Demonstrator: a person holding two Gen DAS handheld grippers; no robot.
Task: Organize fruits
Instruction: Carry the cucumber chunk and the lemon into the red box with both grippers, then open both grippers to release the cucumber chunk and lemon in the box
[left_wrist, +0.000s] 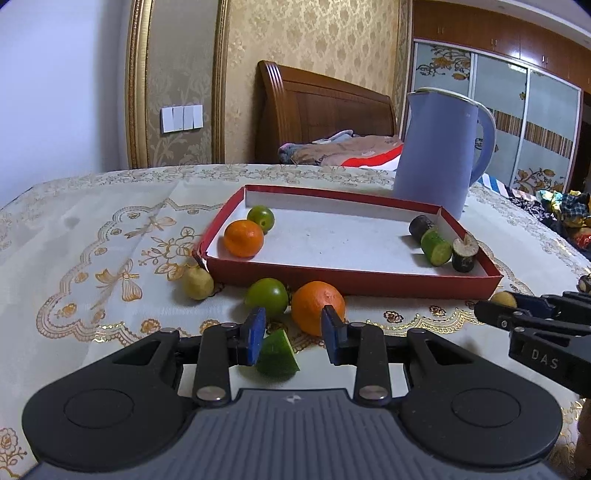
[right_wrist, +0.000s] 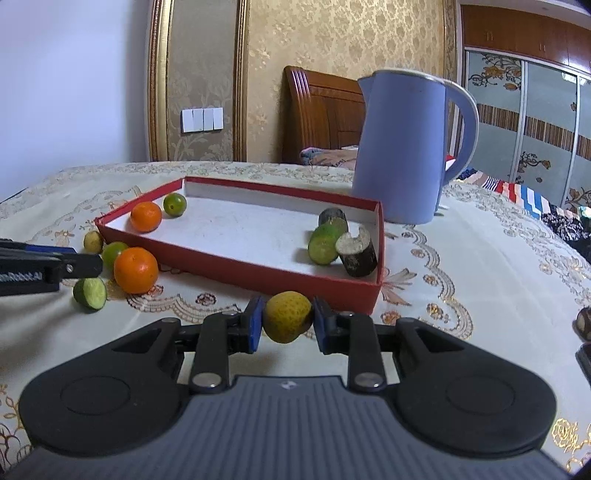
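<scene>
Your right claw (right_wrist: 287, 325) was clamped on the yellow fruit (right_wrist: 287, 320), pads pressed to both its sides, just in front of the near wall of the red box (right_wrist: 258, 275). That was the relation that counted: the box lay straight ahead and slightly above the fruit, so the fruit had to clear the wall to go in. You held that claw tilted gently downward toward the tablecloth (right_wrist: 461, 258). Your left claw (left_wrist: 293, 338) hovered low beside the lime wedge (left_wrist: 277, 352), its jaws narrow and gripping nothing; the wedge touched only the left pad. The big orange (left_wrist: 317, 304) lay just beyond
</scene>
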